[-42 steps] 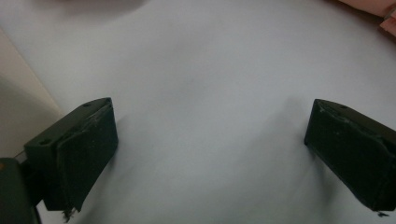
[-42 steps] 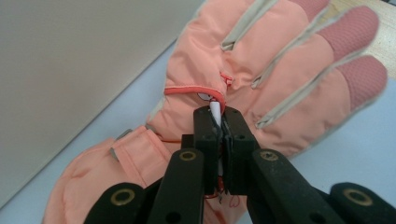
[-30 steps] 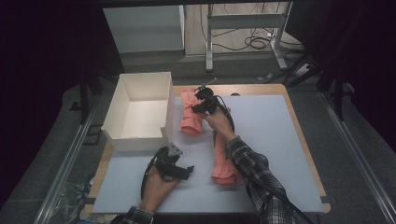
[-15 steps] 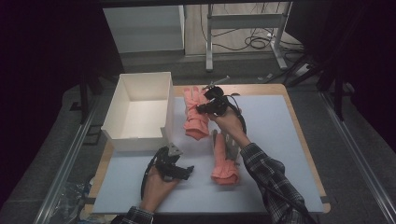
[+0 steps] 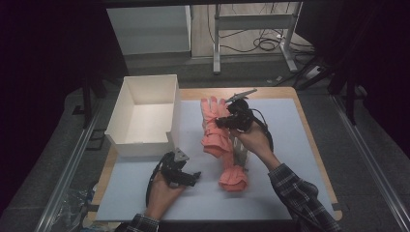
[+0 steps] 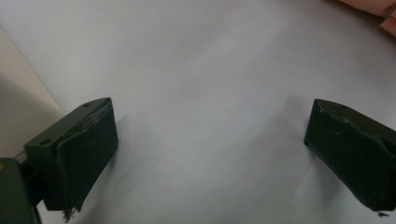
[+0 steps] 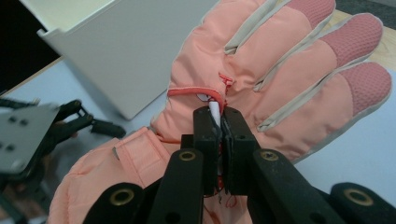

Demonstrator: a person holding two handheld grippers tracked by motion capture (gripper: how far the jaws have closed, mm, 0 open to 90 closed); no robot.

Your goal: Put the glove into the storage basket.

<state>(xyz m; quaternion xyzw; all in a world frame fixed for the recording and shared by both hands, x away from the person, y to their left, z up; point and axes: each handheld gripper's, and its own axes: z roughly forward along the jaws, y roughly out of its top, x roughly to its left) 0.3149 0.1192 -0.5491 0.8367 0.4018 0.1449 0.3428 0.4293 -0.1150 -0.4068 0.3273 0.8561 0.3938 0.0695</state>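
My right gripper [image 5: 226,121] is shut on a pink padded glove [image 5: 212,129], held off the table so that it hangs beneath the jaws. In the right gripper view the jaws [image 7: 222,119] pinch a white tab beside a seam on the glove [image 7: 280,70]. A second pink glove [image 5: 233,176] lies on the grey mat, partly under my right forearm. My left gripper [image 5: 193,178] rests low on the mat near the front, left of that glove. Its jaws [image 6: 210,135] stand wide apart over bare mat.
An open white box [image 5: 145,113] stands at the back left of the mat [image 5: 290,145], right beside the hanging glove; its wall [image 7: 116,51] fills the upper left of the right gripper view. The wooden table edge [image 5: 309,130] borders the mat.
My right gripper has risen and drifted right and nearer, taking the pink glove with it. The left gripper has stayed in place.
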